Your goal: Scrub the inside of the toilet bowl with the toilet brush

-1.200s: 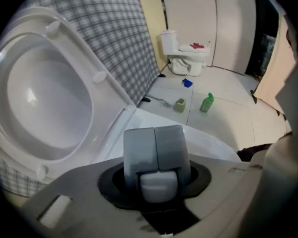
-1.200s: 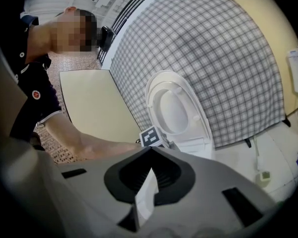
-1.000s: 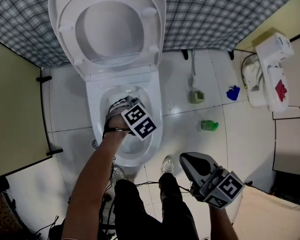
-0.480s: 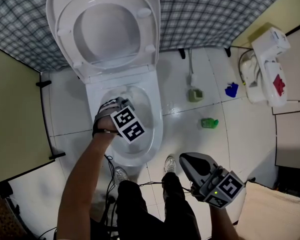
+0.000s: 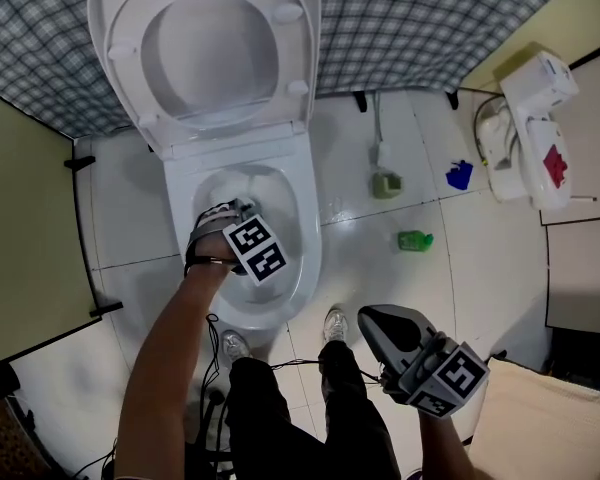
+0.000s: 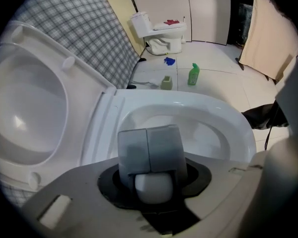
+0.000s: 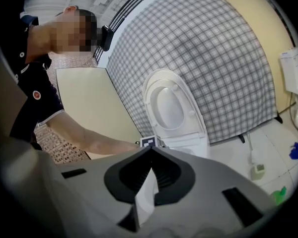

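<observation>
White ceramic toilet bowl (image 5: 311, 260) lay straight below the left gripper (image 6: 149, 148), which pointed down into it, clamped on a white brush handle (image 6: 152, 188). The right gripper (image 5: 382, 324), closed and empty, hung farther off.

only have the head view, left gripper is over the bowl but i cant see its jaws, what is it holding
Observer: The left gripper is shut on a white rounded brush handle; the bristles don't show.
Operator: and the right one, empty
Observer: The right gripper has its jaws together, nothing between them.
Operator: is the seat fully up
Observer: Yes, the seat stands upright against the checked wall.
</observation>
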`<act>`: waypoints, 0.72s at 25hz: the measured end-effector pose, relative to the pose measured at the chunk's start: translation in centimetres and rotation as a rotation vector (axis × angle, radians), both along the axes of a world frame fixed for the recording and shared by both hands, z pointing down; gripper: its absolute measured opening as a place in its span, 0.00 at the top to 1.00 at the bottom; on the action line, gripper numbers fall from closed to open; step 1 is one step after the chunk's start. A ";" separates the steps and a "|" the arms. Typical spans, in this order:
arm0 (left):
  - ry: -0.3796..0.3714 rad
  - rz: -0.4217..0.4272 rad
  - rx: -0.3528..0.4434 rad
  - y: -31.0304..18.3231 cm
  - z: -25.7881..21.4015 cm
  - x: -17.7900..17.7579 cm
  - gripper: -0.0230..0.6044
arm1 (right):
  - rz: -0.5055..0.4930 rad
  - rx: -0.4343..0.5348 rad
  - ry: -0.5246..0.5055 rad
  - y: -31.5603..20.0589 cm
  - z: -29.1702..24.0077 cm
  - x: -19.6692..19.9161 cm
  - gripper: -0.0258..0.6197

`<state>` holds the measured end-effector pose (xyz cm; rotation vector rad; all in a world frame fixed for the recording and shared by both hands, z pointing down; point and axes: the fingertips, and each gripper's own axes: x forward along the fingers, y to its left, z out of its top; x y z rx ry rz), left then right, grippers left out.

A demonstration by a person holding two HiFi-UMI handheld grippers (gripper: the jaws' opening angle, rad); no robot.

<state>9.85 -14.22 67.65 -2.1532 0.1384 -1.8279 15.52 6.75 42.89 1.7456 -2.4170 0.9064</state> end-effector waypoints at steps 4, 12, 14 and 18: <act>-0.035 -0.012 0.020 0.2 1.5 -1.1 0.70 | 0.023 -0.015 0.008 1.1 0.6 1.0 0.96; -0.034 -0.043 0.043 -1.1 -2.7 -3.1 0.70 | -0.015 0.024 -0.012 0.3 -1.3 -0.2 0.96; -0.049 -0.036 0.070 -1.5 -4.0 -3.8 0.70 | -0.028 0.038 -0.016 -0.1 -2.0 -0.7 0.96; -0.116 -0.041 0.091 -2.2 -6.0 -6.9 0.70 | -0.058 0.050 -0.019 -0.5 -2.5 -1.4 0.96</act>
